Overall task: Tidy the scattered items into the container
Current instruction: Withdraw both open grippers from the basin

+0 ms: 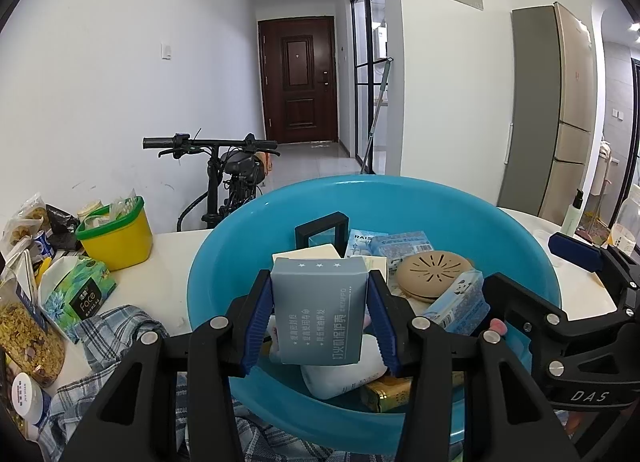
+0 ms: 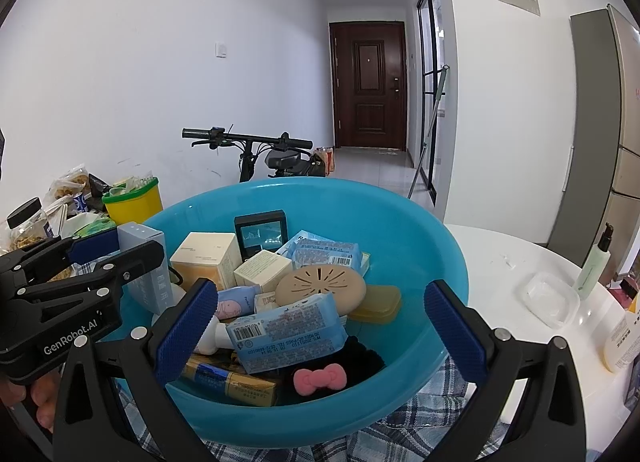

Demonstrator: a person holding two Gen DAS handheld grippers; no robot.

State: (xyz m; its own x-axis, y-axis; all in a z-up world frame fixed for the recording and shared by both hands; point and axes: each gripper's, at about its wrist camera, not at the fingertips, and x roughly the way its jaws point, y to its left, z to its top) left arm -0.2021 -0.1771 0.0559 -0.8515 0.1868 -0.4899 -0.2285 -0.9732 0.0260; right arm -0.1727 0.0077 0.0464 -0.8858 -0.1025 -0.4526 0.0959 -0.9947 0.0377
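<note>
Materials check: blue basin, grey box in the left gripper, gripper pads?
Blue basin: looks like glossy moulded plastic; light glints off its smooth wall. Grey box, clamped in the left gripper: likely matte printed cardboard, with crisp folded edges. Pads: probably rubber; blue with a fine ribbed texture.

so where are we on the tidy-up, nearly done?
Mostly done: the blue basin already holds many boxes and packets. In hand: the left gripper is shut on a grey box over the basin, not yet released; the right gripper is open. Left: the bottles and a clear lid on the table.
</note>
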